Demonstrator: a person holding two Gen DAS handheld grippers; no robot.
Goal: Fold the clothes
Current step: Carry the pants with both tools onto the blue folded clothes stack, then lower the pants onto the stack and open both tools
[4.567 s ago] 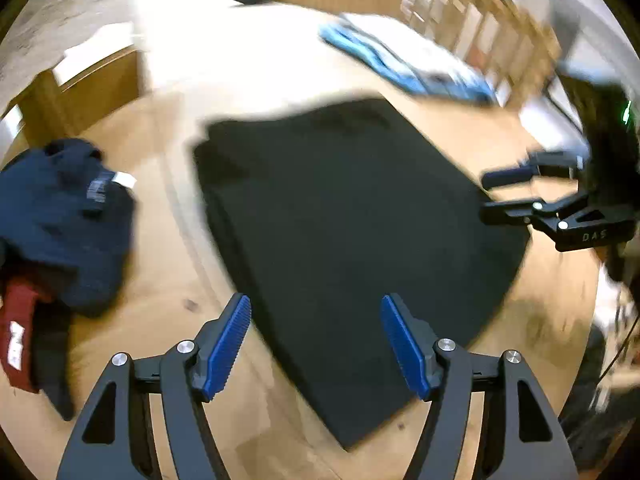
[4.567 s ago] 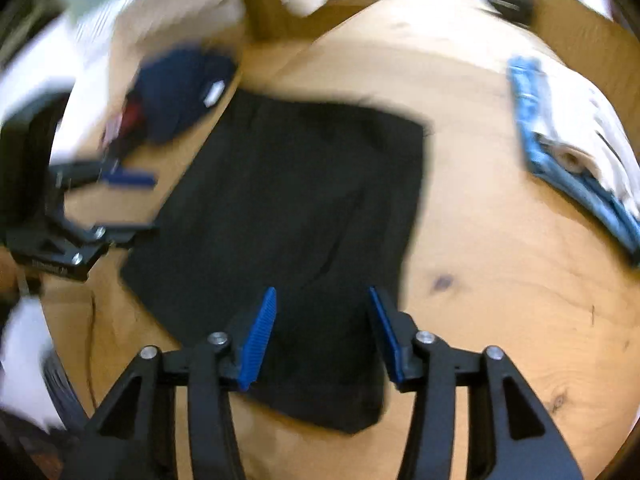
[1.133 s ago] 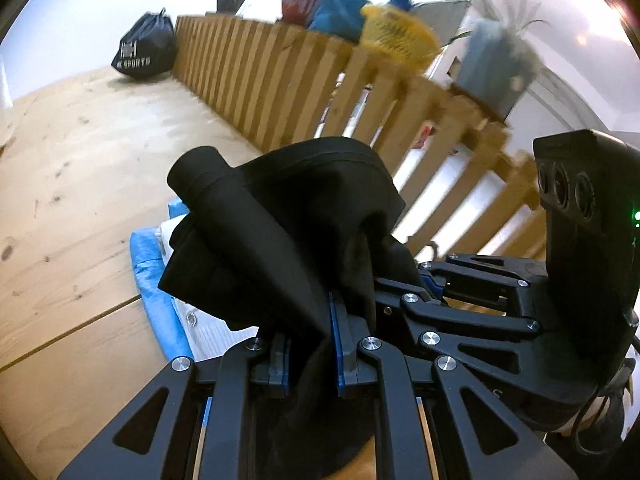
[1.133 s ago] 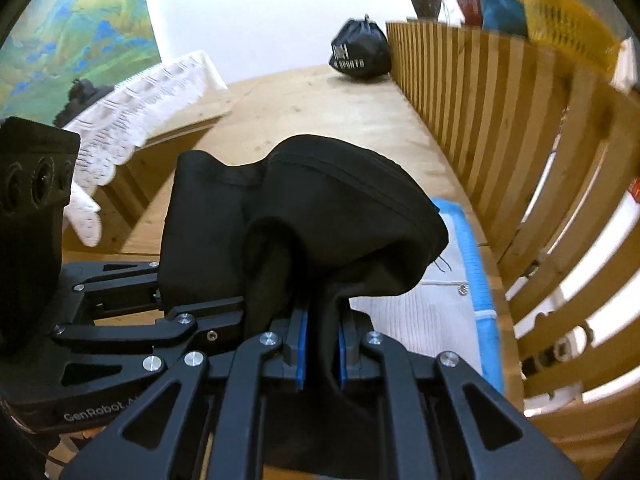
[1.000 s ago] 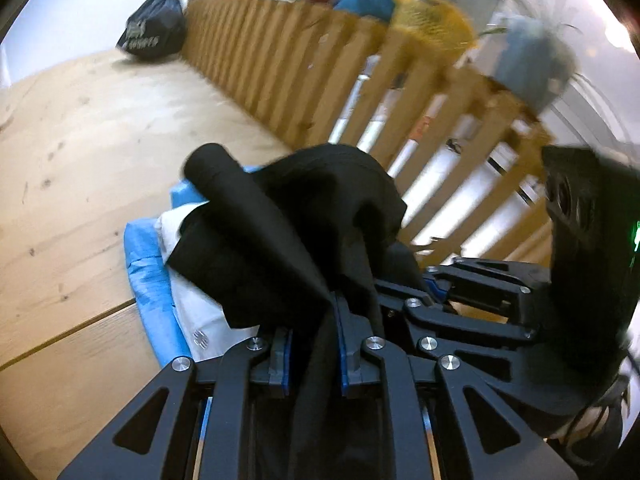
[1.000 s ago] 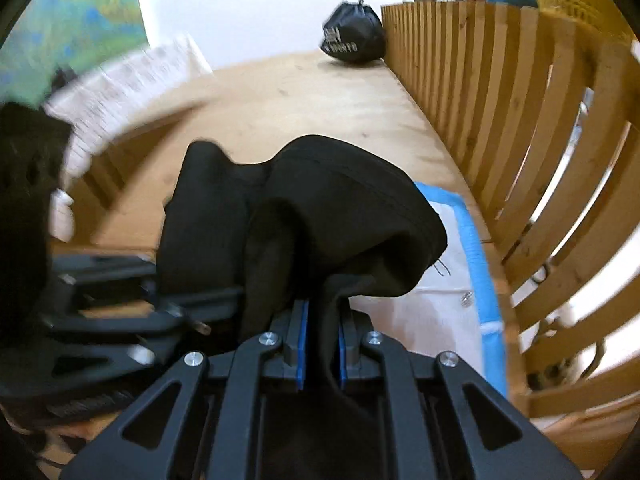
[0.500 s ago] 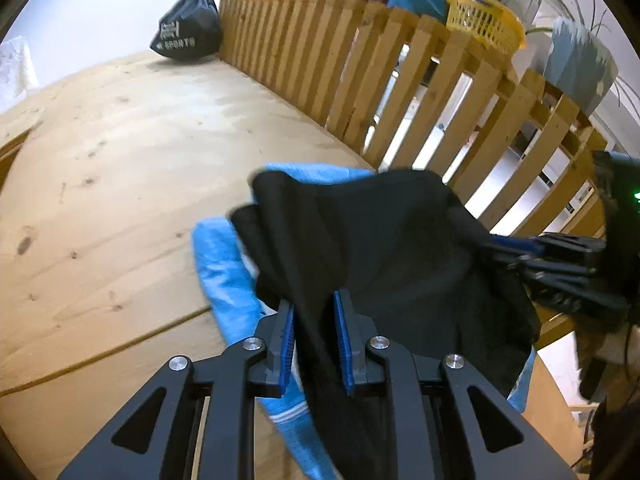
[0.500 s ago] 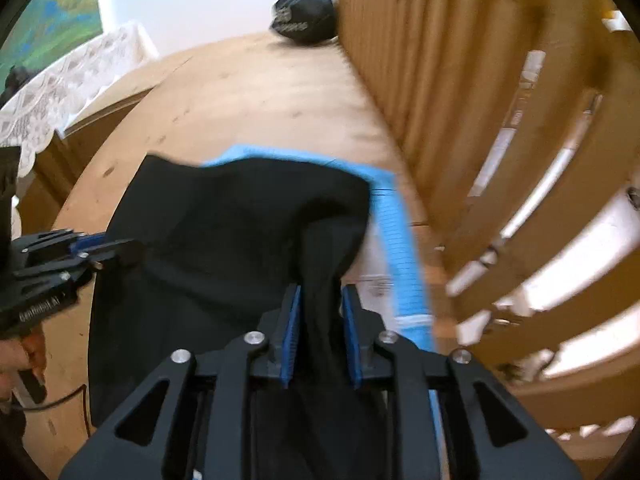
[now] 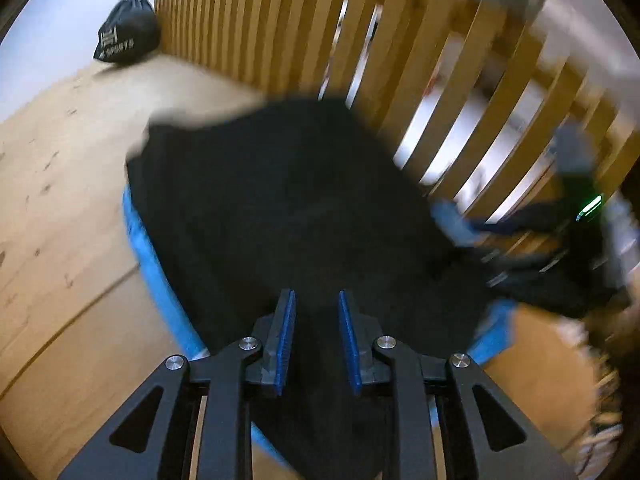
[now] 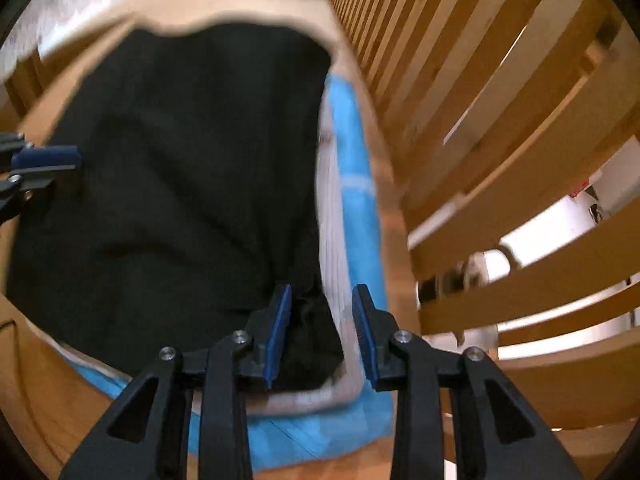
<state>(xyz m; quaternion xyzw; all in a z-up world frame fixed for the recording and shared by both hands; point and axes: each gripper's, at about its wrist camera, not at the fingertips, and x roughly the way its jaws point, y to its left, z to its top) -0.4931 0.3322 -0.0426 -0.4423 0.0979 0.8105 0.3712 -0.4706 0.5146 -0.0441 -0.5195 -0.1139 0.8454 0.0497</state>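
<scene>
Both of your grippers are hovering with jaws parted: your left gripper (image 9: 314, 326) over the black garment (image 9: 288, 208), which is lying on a blue cloth (image 10: 356, 184) atop the wooden table (image 9: 60, 184); your right gripper (image 10: 322, 322) at its near corner, beside the slatted railing (image 10: 500, 128).

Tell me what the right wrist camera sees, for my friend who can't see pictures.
A folded black garment lies on a blue and white folded pile on a wooden table. The open right gripper hovers over its near corner, beside a wooden slat fence.
</scene>
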